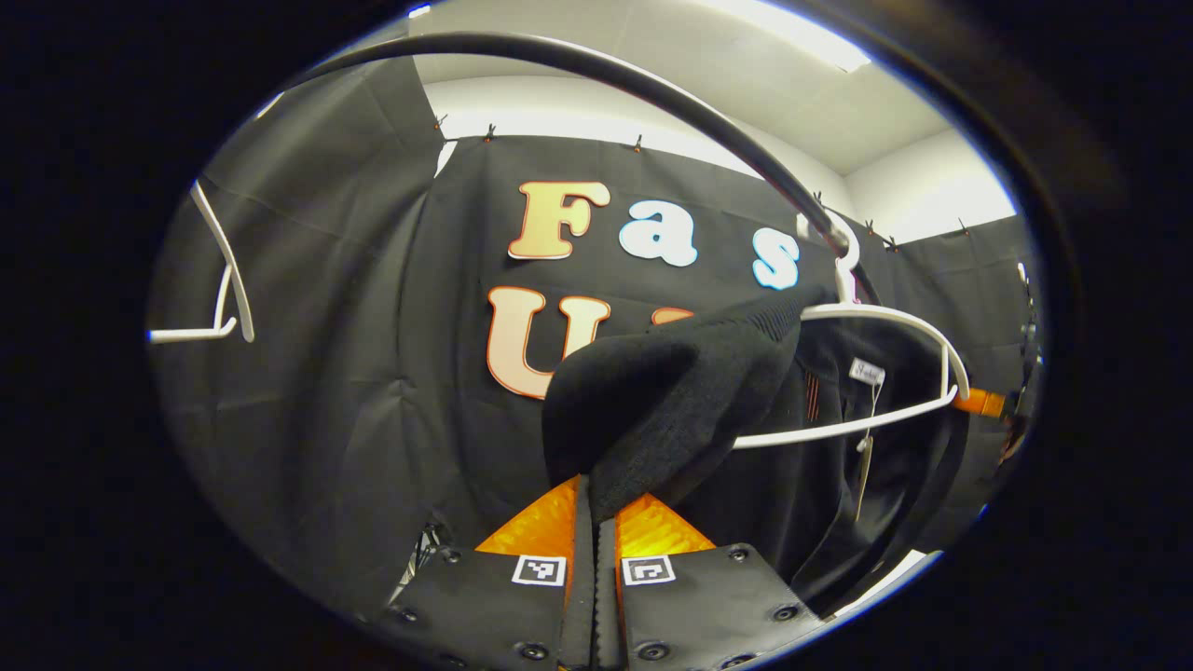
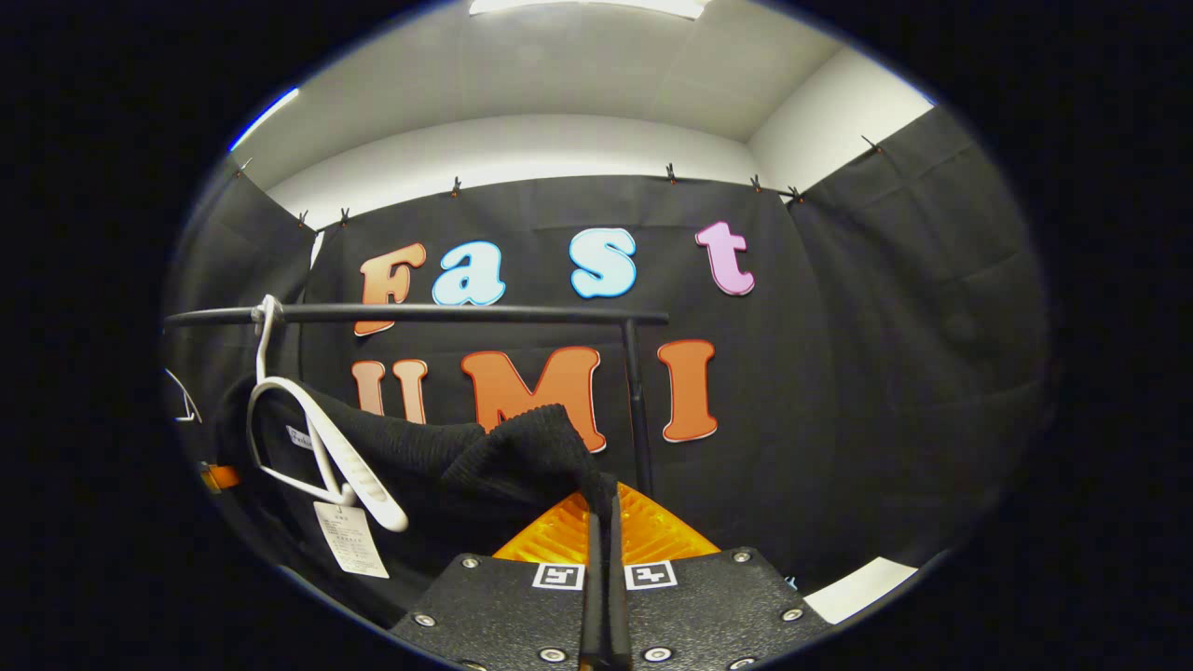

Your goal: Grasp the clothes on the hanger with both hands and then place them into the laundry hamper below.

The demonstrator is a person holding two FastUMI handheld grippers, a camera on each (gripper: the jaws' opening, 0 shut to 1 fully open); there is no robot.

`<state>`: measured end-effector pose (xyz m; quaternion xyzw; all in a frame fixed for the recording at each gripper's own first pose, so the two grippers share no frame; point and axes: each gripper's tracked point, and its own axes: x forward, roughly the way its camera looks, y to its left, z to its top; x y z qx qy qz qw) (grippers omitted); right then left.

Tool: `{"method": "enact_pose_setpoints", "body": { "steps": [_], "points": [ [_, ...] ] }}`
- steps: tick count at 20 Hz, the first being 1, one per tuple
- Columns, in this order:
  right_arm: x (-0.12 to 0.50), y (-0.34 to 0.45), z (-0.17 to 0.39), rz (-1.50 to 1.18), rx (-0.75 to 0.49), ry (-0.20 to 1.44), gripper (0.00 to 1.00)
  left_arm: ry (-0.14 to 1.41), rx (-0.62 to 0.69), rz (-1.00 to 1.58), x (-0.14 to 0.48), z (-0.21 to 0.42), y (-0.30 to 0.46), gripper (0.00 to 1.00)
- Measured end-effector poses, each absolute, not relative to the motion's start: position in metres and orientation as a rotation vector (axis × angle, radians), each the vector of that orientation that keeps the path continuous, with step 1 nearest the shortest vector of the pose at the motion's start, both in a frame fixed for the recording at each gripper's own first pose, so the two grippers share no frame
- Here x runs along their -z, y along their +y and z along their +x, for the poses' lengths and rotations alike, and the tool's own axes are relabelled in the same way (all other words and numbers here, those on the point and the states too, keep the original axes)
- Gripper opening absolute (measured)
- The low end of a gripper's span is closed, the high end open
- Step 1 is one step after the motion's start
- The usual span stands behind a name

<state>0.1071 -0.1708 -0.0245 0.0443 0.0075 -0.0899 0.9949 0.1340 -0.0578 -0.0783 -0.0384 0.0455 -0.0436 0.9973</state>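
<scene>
Both jaws were clamped on the black knit sweater [image 1: 671, 401]: left gripper [image 1: 594, 508], right gripper [image 2: 603, 513], beside the white hanger [image 2: 317, 438].

Dark clothes rail [image 2: 419, 314] running across booth, upright post [image 2: 636, 401] at one end. Second white hanger [image 1: 224, 280], empty, off to one side. Ceiling light strip [image 1: 792, 28] overhead.

Black ribbed knit garment [image 1: 671, 401] drapes a white hanger [image 1: 885, 321] on a black rail [image 2: 419, 315], orange ridged fingers [image 2: 643, 531] below.
</scene>
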Motion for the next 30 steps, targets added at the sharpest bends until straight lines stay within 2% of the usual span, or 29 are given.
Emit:
{"method": "enact_pose_setpoints", "body": {
  "steps": [4, 5, 8, 9, 19, 24, 27, 28, 30],
  "points": [
    [0.083, -0.146, 0.113, 0.152, 0.111, 0.083, 0.01, 0.042, 0.036, -0.065, 0.057, 0.133, -0.029, 0.08],
    [0.094, -0.138, 0.113, 0.157, 0.095, 0.088, 0.02, 0.034, 0.026, -0.046, 0.055, 0.132, -0.023, 0.11],
    [0.123, -0.103, 0.11, 0.19, 0.037, 0.11, 0.02, 0.056, -0.023, -0.023, 0.065, 0.134, 0.002, 0.05],
    [0.131, -0.092, 0.109, 0.205, 0.018, 0.12, 0.02, 0.067, -0.038, -0.038, 0.07, 0.134, 0.011, 0.08],
    [0.171, -0.03, 0.098, 0.155, -0.064, 0.16, 0.01, 0.152, -0.078, -0.048, 0.127, 0.131, 0.048, 0.08],
    [0.187, -0.011, 0.104, 0.144, -0.087, 0.186, 0.02, 0.159, -0.151, -0.01, 0.131, 0.122, 0.082, 0.08],
    [0.194, 0.003, 0.104, 0.143, -0.097, 0.202, 0.01, 0.204, -0.255, 0.016, 0.155, 0.111, 0.123, 0.12],
    [0.197, 0.006, 0.104, 0.14, -0.097, 0.205, 0.02, 0.216, -0.258, 0.002, 0.164, 0.106, 0.128, 0.08],
    [0.203, 0.013, 0.105, 0.153, -0.104, 0.22, 0.02, 0.236, -0.251, 0.012, 0.175, 0.094, 0.127, 0.08]
  ]
}}
